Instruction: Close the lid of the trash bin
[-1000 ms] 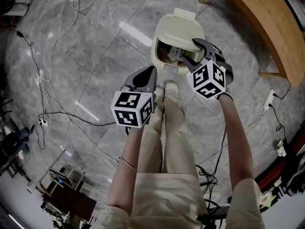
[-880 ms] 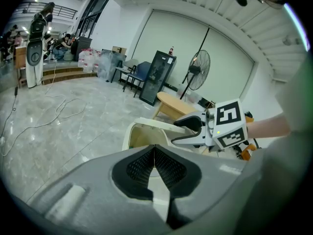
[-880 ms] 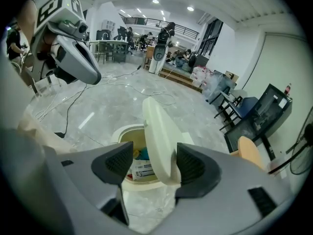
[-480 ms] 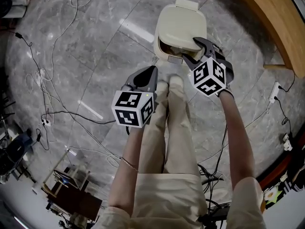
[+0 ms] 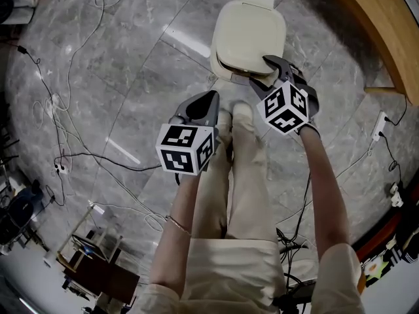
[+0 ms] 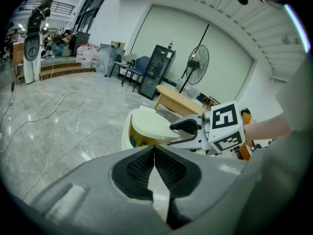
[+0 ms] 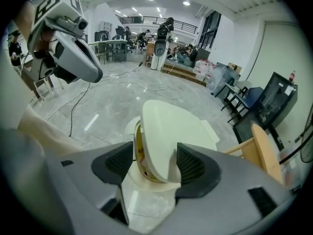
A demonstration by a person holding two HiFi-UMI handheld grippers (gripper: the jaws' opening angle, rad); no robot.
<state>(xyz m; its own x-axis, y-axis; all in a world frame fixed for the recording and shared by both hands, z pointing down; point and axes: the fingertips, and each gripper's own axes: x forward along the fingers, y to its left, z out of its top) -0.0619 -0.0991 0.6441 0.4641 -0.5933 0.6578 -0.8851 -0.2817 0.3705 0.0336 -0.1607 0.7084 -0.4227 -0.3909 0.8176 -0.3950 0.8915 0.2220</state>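
A cream trash bin (image 5: 227,72) stands on the grey stone floor just beyond the person's shoes. Its lid (image 5: 249,30) lies low over the opening. In the left gripper view a narrow gap still shows under the lid (image 6: 149,126) at the front of the bin (image 6: 126,133). My right gripper (image 5: 260,72) is open, with the lid's front edge (image 7: 171,126) between its two pads; one finger rests on top of the lid. My left gripper (image 5: 206,98) hangs shut and empty to the left of the bin, apart from it.
A wooden bench (image 5: 386,38) runs along the upper right. Loose cables (image 5: 59,110) trail over the floor at left, and a power strip (image 5: 378,129) lies at right. The person's shoes (image 5: 239,113) touch the bin's foot. A fan (image 6: 198,62) stands far behind.
The lid has swung down from wide open to almost flat on the bin, with my right gripper following it down. The left gripper has stayed in place.
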